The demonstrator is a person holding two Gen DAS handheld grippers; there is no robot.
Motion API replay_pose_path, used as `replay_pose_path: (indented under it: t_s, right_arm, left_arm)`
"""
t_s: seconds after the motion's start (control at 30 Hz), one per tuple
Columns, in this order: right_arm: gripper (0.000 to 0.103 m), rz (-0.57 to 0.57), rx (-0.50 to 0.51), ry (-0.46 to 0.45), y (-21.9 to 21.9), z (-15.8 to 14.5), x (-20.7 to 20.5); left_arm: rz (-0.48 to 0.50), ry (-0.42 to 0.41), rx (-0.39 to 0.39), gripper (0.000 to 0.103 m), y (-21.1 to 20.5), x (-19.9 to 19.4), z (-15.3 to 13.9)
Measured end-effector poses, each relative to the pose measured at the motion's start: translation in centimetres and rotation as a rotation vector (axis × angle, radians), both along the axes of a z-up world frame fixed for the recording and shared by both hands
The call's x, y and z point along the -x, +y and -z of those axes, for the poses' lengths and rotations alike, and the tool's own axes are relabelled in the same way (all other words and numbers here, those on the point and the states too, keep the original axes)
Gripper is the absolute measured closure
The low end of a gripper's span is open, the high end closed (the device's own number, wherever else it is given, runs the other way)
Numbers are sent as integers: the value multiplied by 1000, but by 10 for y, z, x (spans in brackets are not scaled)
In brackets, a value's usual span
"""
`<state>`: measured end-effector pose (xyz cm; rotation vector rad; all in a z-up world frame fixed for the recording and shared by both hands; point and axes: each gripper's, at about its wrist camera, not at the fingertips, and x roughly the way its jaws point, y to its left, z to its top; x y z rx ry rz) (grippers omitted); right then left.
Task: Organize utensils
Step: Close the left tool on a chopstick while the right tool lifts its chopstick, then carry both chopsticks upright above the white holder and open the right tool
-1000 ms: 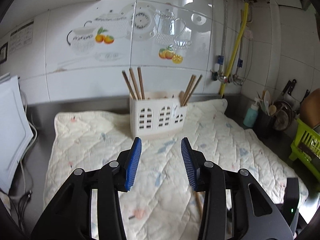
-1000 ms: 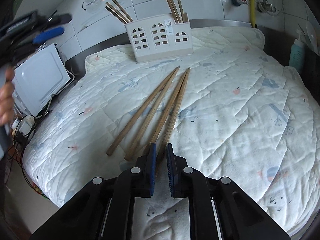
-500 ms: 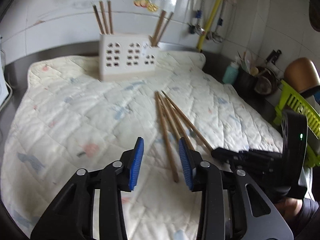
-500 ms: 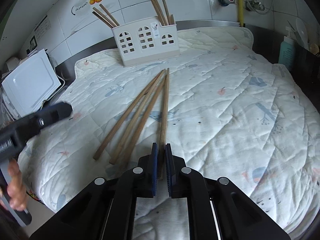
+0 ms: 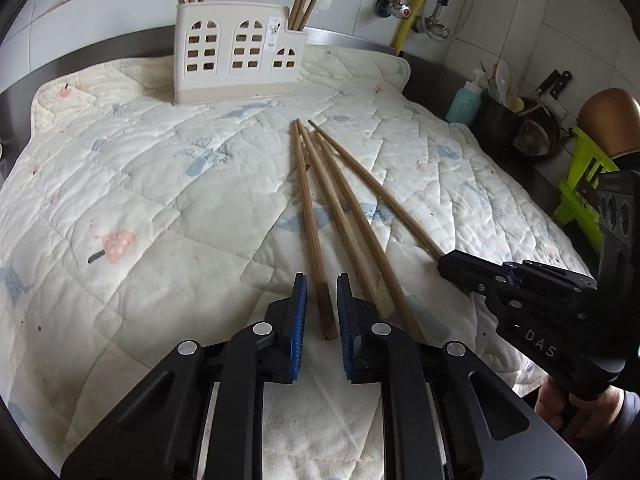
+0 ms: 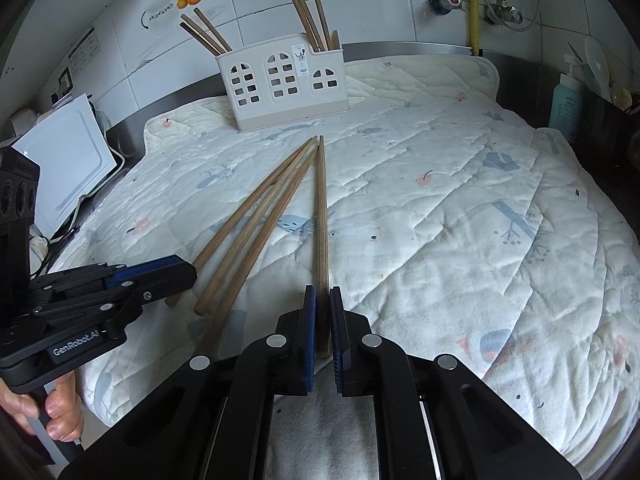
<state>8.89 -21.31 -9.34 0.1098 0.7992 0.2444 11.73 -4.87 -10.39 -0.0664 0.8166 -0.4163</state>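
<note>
Left gripper (image 5: 322, 298) low over the quilted mat (image 5: 160, 208), jaws apart and straddling the butt end of the leftmost chopstick (image 5: 310, 220), a gap showing on either side, nothing clamped yet. Lined up along the stick's length, likely so a squeeze catches it near the thick end. Just right of it, two more loose chopsticks (image 5: 348, 220), fanned out from tips that nearly touch. Farther right, the right gripper (image 6: 322, 304), jaws nearly together around the near end of the fourth chopstick (image 6: 320, 220); looks pinched, though real contact hard to confirm from this angle. One stick per gripper, probably so each can be lifted without dragging its neighbours.

Straight ahead of both grippers, well beyond the stick tips: white utensil holder (image 5: 236, 52) with arched window cutouts, upright at the far edge of the mat, chopsticks already standing in its left and right compartments. Probable destination for the four loose ones.

Writing: "GenRobot.AI" on the left gripper's body in the right wrist view, "DAS" on the right gripper's body in the left wrist view. Small sticker on the holder, unreadable.
</note>
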Motion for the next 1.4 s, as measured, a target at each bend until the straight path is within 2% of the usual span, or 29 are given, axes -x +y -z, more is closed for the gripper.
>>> replay_pose_path:
  t_s: [0.27,0.37,0.47,0.7,0.87,1.07,1.4]
  right_arm:
    - [96,-8,22,-19,4,1,0]
    - [96,-14,30,-24,5,0,1]
    - [97,-19,33,-45,2,-9,3]
    - [97,-19,51,-171,-14,-62,7]
    - [97,-28,10,-248,-31,-106,1]
    - [97,-72,-21,-257,-42,-138,-17]
    - [97,-102,11,-332,-48,-201,-66]
  left_arm:
    - [-3,-14,-24,89,-10,-5,2]
    - [-14,-28,-58,95,-12,-3,1]
    - [-27,-17,-38,96,-7,-4,-1]
    - [-49,-96,-24,98,8,-5,-31]
    - [-52,-170,-17,98,16,-6,-54]
    - [-43,-229,-17,98,20,-7,-72]
    - [-51,-278,13,98,31,-20,-107]
